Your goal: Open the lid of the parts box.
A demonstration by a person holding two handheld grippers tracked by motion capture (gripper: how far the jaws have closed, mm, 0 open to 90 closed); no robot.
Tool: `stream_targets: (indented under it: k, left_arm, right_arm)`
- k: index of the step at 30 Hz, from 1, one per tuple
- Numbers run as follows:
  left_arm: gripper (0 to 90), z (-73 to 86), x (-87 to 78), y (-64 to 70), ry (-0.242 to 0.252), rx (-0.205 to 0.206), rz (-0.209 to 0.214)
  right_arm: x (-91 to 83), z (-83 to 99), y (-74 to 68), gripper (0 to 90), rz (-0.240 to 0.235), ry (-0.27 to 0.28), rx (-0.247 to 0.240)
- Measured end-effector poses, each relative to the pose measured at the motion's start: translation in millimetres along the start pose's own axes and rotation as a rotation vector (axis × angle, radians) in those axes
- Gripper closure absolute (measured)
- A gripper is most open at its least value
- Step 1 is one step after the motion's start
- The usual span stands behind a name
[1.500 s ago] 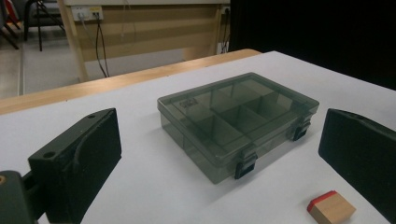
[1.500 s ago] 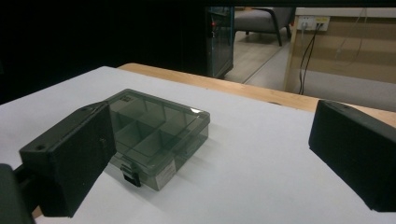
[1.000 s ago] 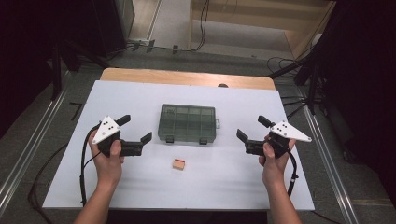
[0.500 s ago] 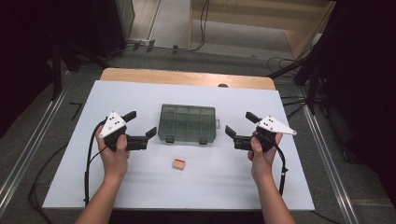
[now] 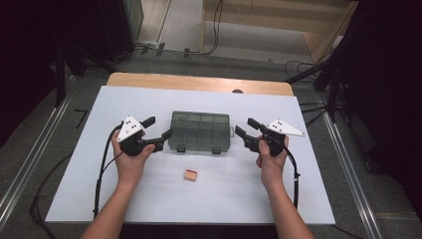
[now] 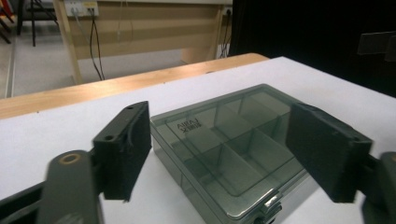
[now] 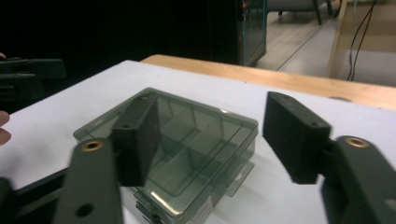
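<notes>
A closed smoky-green compartment box [image 5: 200, 131] lies at the middle of the white table [image 5: 308, 189]; its lid [image 6: 233, 140] is shut and two latches face the person. My left gripper [image 5: 158, 128] is open just left of the box, jaws pointing at its left end. My right gripper [image 5: 245, 128] is open just right of the box, jaws pointing at its right end [image 7: 187, 144]. Neither touches the box. A small tan block [image 5: 190, 175] with a red edge lies on the table in front of the box.
A wooden strip [image 5: 199, 82] borders the table's far edge. Beyond it are floor cables and a wooden bench [image 6: 140, 28]. Metal rails [image 5: 30, 164] run along both sides of the table. Cables trail from both grippers over the near table.
Both grippers have moved inward toward the box's two ends, staying open. The box and the small block have not moved.
</notes>
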State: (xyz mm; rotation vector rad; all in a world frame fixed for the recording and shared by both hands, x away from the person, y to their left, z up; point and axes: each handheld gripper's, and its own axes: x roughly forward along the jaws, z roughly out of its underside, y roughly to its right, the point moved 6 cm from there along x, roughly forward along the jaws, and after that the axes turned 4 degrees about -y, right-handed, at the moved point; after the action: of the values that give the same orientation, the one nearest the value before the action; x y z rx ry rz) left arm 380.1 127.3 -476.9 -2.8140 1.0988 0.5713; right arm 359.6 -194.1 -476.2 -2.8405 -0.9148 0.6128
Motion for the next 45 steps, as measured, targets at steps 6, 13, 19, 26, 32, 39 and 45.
stream_targets:
  k: [6,13,19,26,32,39,45]
  left_arm:
    - [60.0,14.2,10.1,3.1,-0.098,-0.006,0.047]
    - [84.9,32.8,12.0,2.6,-0.189,-0.023,0.08]
    - [89.1,38.2,11.7,1.3,-0.206,-0.034,0.098]
    - [89.2,41.4,7.2,-0.7,-0.233,-0.018,0.108]
    - [89.3,49.9,5.0,-4.7,-0.267,-0.032,0.109]
    - [89.3,54.5,4.8,-5.7,-0.31,-0.031,0.112]
    - [89.4,58.9,8.4,-5.8,-0.339,-0.034,0.119]
  right_arm:
    - [14.9,16.1,-6.0,59.6,-0.055,-0.095,-0.005]
    - [17.5,38.6,-4.2,76.7,-0.042,-0.158,-0.038]
    - [19.6,47.8,-6.0,87.2,-0.05,-0.205,-0.056]
    - [18.4,52.8,-6.7,87.7,-0.041,-0.252,-0.088]
    - [14.9,55.6,-5.9,87.7,-0.033,-0.293,-0.091]
    - [15.7,61.4,-6.4,87.7,-0.029,-0.339,-0.113]
    - [17.0,65.5,-5.9,87.8,-0.017,-0.364,-0.136]
